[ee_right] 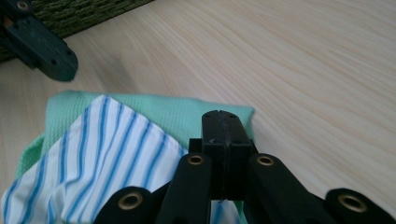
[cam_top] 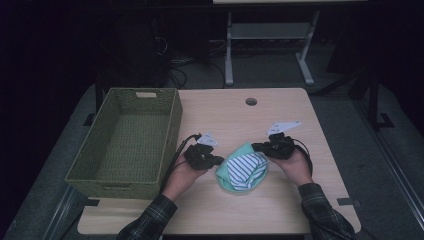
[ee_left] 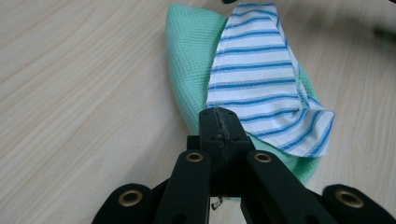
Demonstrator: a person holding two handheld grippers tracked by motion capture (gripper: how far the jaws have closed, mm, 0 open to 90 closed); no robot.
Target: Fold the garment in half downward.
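My left gripper [ee_left: 219, 116], jaws pressed together, sits at the near edge of the folded cloths.

Both pairs of jaws read as closed flat, metal against metal; whether a hem is caught between them I cannot tell. I keep the left gripper low against the green cloth [ee_left: 191, 60], with the striped cloth [ee_left: 254, 70] lying folded on top, so the bundle stays stacked. My right gripper [ee_right: 224, 126] rests over the opposite corner, steadying that side. The pile lies on the table [cam_top: 280, 115] between my hands, just beside the woven basket [cam_top: 125, 140], which I judge is where it goes next.
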